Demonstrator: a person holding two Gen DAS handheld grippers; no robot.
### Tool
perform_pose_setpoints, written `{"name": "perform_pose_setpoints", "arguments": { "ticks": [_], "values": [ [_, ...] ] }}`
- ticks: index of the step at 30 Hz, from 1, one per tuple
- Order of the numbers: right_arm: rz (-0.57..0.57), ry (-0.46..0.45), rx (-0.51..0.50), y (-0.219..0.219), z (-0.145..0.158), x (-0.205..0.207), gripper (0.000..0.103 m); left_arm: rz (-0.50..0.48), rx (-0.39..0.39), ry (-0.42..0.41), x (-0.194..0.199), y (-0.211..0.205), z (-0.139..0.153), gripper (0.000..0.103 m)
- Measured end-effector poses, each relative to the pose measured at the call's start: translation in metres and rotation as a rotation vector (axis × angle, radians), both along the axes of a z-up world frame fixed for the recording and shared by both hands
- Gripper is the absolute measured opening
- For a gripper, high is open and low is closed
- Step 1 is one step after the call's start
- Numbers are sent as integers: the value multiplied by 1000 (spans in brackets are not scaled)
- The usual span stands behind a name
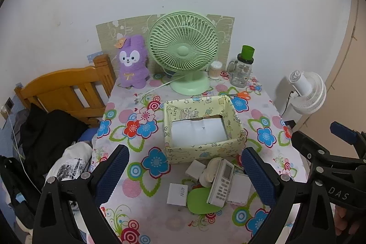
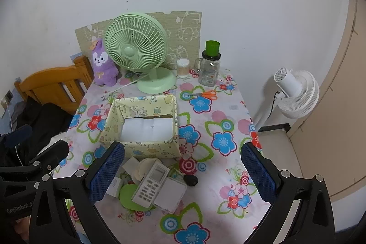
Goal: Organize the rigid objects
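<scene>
Two tongs, both yours, both spread wide and empty: the left tongs (image 1: 185,173) hang over the near pile, the right tongs (image 2: 183,172) over the same pile but set further right.

Item: storage box (image 1: 225,146), patterned paper sides, open top, white lining, nothing in it. It sits mid-worktop, just beyond the pile, which suggests it is the destination for the loose pieces.

Item: pile of rigid objects, near edge of the worktop (image 1: 141,216), touching or overlapping one another:
- remote control (image 1: 221,182), lying on top, screen end toward the box.
- green disc (image 1: 197,200), partly under the remote.
- white charger block (image 1: 177,193), left of the disc, marked 45W.
- flat white case (image 1: 239,190), right of the remote.
- small white cube (image 1: 195,169) and a cream round piece (image 1: 209,172), nearest the box.

The remote rides highest, so you would likely lift it first; a judgement only.

Items along the far side, apart from the pile: green fan (image 1: 183,49), purple plush (image 1: 132,61), glass jar (image 1: 241,70), cotton-swab tub (image 1: 215,70), scissors (image 1: 240,95).

View differences: only the right wrist view shows a small black object (image 2: 191,180) just right of the pile; in the left wrist view a blue pad covers that spot. Only the left wrist view reads the charger's marking. Each view catches the other tongs at its edge.
</scene>
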State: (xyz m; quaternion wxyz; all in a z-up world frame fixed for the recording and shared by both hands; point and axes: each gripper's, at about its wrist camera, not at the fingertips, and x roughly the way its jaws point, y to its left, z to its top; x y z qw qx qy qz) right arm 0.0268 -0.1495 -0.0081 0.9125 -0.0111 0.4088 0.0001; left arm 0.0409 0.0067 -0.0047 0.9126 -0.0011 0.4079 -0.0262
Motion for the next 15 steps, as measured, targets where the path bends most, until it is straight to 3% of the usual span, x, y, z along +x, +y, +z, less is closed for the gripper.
{"name": "perform_pose_setpoints", "arguments": {
  "ticks": [15],
  "values": [
    [4, 12, -6, -3, -7, -1, 103, -4, 6, 22, -1, 0, -7, 100]
  ]
}}
